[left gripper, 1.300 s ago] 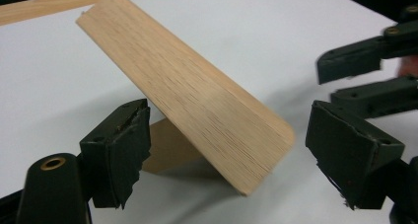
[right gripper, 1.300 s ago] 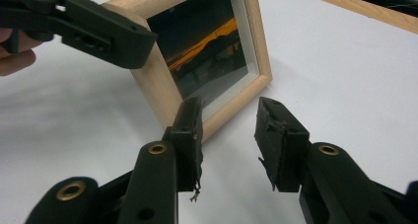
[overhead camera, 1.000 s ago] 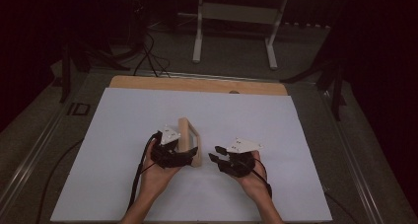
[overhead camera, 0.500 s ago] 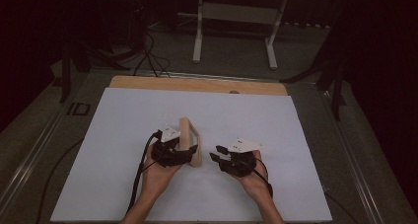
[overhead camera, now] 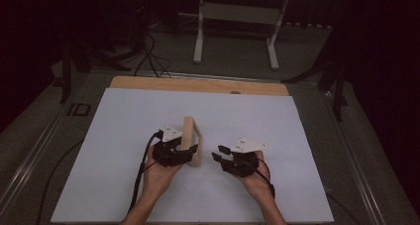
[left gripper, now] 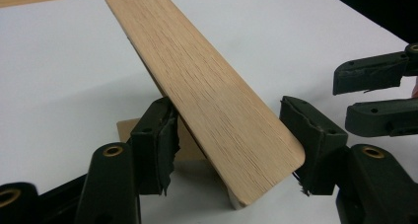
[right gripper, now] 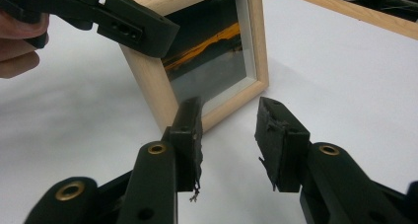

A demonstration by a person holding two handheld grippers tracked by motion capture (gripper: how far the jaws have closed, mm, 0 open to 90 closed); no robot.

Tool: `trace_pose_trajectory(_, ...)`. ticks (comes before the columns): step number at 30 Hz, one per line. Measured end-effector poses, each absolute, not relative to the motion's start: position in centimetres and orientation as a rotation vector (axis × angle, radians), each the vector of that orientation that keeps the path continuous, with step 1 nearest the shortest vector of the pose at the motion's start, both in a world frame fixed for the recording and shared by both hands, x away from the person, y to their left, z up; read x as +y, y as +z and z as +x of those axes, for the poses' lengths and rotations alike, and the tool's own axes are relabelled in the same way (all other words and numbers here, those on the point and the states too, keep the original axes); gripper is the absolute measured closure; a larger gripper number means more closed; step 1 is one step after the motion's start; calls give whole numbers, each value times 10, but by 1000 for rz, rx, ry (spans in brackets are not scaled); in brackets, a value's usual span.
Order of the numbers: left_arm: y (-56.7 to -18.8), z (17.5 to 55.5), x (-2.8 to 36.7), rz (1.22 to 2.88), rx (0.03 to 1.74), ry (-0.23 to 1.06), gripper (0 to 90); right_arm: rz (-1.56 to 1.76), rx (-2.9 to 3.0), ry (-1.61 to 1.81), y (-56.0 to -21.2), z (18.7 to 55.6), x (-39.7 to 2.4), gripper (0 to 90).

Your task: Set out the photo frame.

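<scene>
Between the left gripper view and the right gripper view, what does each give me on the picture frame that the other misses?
Left gripper view: the picture frame's plain wooden top edge, with its own tool straddling that edge, jaws not visibly pressing, and a stand flap behind. Right gripper view: the glazed front with a dark picture crossed by an orange streak, and its own tool open, short of the frame's corner. Both: the upright frame on the white tabletop, plus the opposite tool.

The picture frame [right gripper: 148,81] is pale wood with fine grain, its picture dark with an orange streak. Both claws are black (brass rivets); the bench [overhead camera: 317,150] is white.
</scene>
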State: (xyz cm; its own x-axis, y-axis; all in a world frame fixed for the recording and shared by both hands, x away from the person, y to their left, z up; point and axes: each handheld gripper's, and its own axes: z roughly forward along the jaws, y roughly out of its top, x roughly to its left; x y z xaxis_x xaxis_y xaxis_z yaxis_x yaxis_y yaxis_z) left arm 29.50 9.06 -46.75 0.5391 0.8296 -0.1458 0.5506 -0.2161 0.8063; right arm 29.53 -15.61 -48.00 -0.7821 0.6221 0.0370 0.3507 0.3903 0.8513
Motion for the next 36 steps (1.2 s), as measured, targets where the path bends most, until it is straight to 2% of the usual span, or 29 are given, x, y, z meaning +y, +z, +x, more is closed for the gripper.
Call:
trace_pose_trajectory(7, -466, 293, 88, 1916, 1103, 448, 497, 854, 2355, 1345, -479, 295, -157, 621)
trace_pose_trajectory(11, -467, 290, 86, 1940, 1081, 516, 597, 858, 2350, 1346, -478, 296, -158, 621)
trace_pose_trajectory(26, -468, 290, 89, 1948, 1051, 521, 602, 863, 2332, 1353, -476, 296, -159, 613)
trace_pose_trajectory(36, -470, 285, 91, 1990, 937, 526, 603, 865, 2281, 1369, -465, 298, -159, 609)
